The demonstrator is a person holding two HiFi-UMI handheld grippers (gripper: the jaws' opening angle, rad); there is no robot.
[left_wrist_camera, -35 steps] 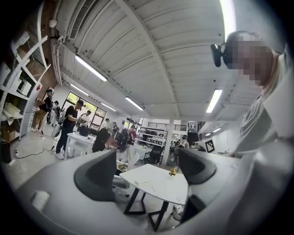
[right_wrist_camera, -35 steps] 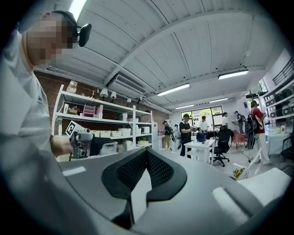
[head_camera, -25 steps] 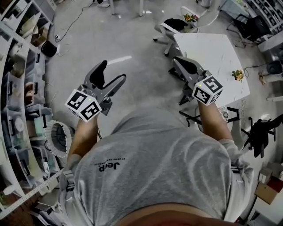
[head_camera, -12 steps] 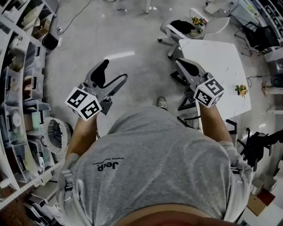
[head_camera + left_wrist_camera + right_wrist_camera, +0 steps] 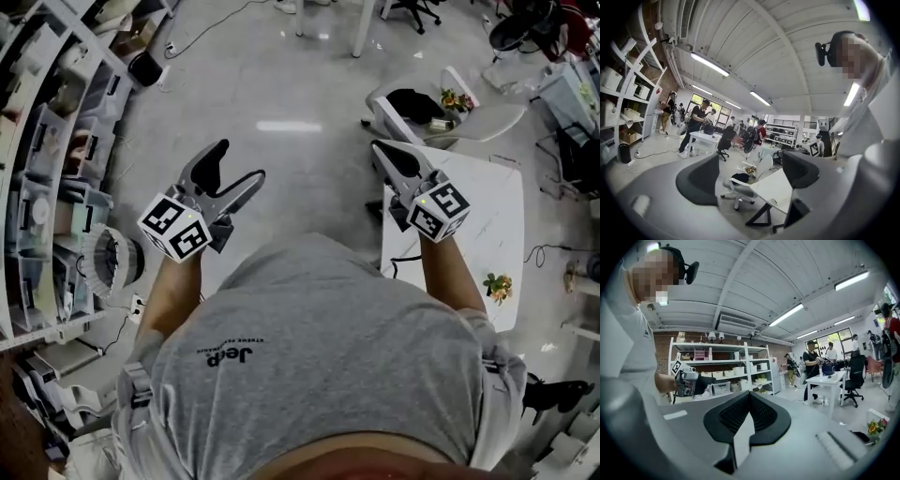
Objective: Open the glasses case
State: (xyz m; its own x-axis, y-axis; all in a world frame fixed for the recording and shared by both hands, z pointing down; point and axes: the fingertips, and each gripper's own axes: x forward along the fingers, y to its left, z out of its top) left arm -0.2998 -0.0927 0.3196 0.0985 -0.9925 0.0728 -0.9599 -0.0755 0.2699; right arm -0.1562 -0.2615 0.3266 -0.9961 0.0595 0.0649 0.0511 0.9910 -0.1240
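No case shows in any view, so where it lies cannot be told. The left gripper (image 5: 236, 165) hangs in the air with its jaws spread and nothing between them. The right gripper (image 5: 384, 155) is clenched tip to tip on nothing. The table (image 5: 469, 206) ahead on the right shows only a flower sprig (image 5: 497, 284). The step in hand is probably finding the case: spot it first, then steady its base with one gripper and release the other for the lid. The shirt (image 5: 309, 366) reads "Jeep", upside down; the smaller line beside it is unreadable.
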